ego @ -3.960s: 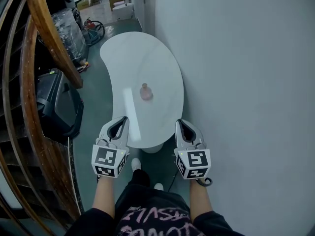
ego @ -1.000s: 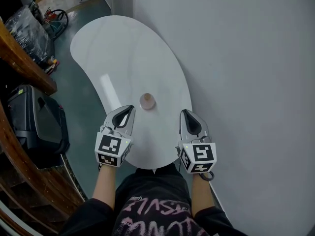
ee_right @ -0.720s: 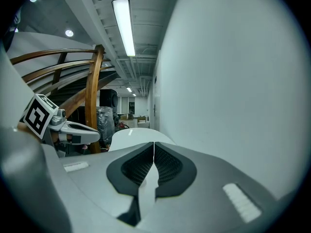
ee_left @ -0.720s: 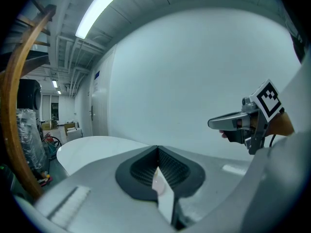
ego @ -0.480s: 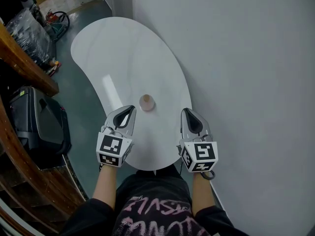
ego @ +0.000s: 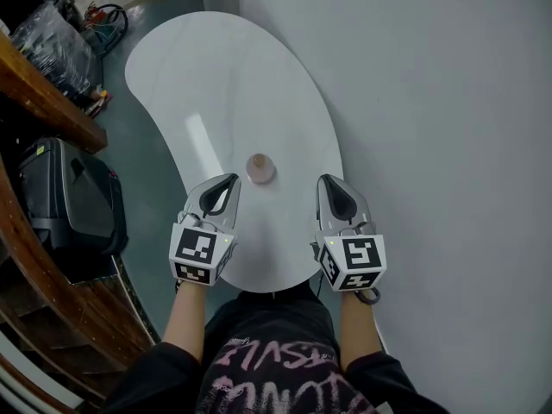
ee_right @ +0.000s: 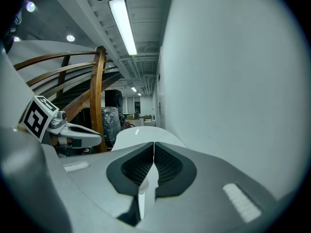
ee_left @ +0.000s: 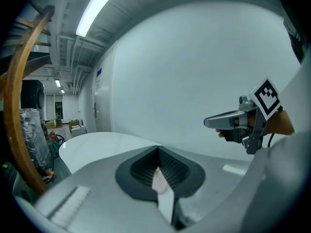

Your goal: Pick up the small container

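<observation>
My left gripper (ego: pixel 229 181) has its jaws pressed together at the tips with nothing between them, and in the left gripper view (ee_left: pixel 158 148) the dark ribbed pads meet in a closed seam. My right gripper (ego: pixel 327 183) is the same, jaws closed on nothing, as its own view (ee_right: pixel 154 144) shows. Both hang side by side over the near end of the glossy white kidney-shaped table (ego: pixel 224 76), well apart from each other and pointing away from me. The small pinkish round-topped container (ego: pixel 260 167) stands on the table just ahead of the gap between them, touching neither. It lies a little forward and to the right of my left tips, and forward and further to the left of my right tips, so I judge the left gripper the nearer one. From above the container reads as a plain circle, which suggests it stands upright with no long axis across the table, so any approach angle should suit it. Either gripper would first have to part its jaws. The pale grey wall (ego: pixel 431 102) runs close along the table's right edge, beside my right gripper.
</observation>
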### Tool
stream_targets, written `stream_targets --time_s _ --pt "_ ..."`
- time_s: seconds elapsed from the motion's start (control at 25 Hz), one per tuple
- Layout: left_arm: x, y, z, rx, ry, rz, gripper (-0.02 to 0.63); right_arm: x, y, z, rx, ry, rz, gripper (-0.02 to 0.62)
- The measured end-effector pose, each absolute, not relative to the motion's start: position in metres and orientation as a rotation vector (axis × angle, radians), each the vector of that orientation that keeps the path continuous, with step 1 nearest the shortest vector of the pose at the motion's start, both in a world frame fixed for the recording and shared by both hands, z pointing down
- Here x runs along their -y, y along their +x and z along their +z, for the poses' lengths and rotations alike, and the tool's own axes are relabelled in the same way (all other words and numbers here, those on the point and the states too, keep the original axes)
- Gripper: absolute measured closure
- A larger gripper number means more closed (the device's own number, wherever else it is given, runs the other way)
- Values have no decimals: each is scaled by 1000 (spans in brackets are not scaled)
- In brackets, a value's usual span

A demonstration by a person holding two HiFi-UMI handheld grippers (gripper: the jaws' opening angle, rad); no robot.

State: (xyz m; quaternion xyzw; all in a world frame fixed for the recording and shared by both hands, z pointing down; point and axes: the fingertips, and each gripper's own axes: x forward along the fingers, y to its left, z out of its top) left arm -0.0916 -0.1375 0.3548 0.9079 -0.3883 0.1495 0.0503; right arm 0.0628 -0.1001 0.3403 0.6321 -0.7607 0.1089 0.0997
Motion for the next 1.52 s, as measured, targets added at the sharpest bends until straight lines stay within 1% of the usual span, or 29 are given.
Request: stream_targets --time_s 0.44,1.52 --pt "158 -83 357 1230 2711 447 606 126 67 350 2273 1805 342 584" --pt "156 -61 408 1217 2601 554 606 133 68 398 2305 1669 447 584"
